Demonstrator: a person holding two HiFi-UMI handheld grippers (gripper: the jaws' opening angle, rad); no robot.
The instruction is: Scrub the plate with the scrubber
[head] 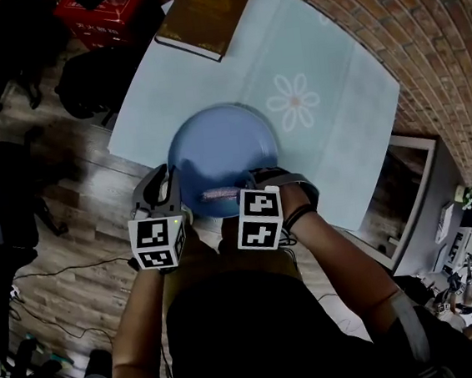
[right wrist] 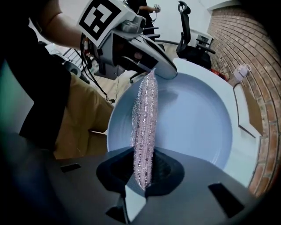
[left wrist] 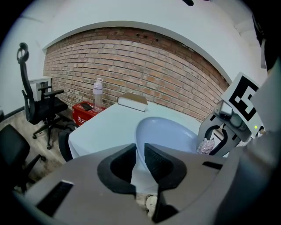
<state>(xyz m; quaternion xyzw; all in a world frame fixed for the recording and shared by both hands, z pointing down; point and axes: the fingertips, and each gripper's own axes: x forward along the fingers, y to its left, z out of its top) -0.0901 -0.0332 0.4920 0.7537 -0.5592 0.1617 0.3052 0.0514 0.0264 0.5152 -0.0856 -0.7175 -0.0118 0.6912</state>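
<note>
Left gripper (left wrist: 139, 151) has its jaws almost together, pinching the near rim of the blue plate (left wrist: 169, 132); right gripper (right wrist: 147, 169) is clamped on the pink sparkly scrubber (right wrist: 145, 118), which reaches well past the jaws over the plate's well, its tip just beside the left gripper. Plate sits on the pale table (head: 336, 106), close to the edge nearest the person. Risks, as judged: the thin rim hold may slip under scrub force, so the plate skates or tips off that edge; the soft scrubber may fold or pull out; its tip may foul the left gripper.
</note>
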